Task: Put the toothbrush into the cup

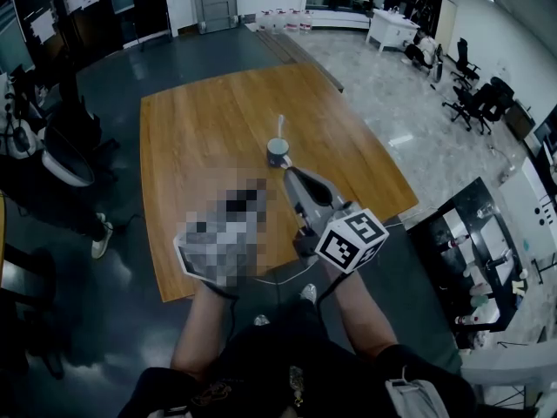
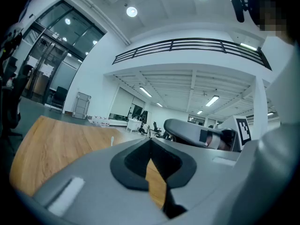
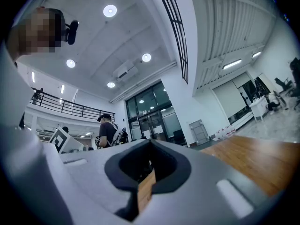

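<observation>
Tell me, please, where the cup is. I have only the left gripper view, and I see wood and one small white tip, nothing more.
Observer: In the head view the cup stands upright near the middle of the wooden table, ahead of both grippers.
Operator: And the toothbrush?
Observer: The toothbrush appears to stand in the cup, with its white end up.
Operator: Does the right hand-held gripper hold anything?
Observer: No. The right gripper view shows its jaws together with nothing between them. The right hand-held gripper points at the cup from close by. I cannot tell if it touches.
</observation>
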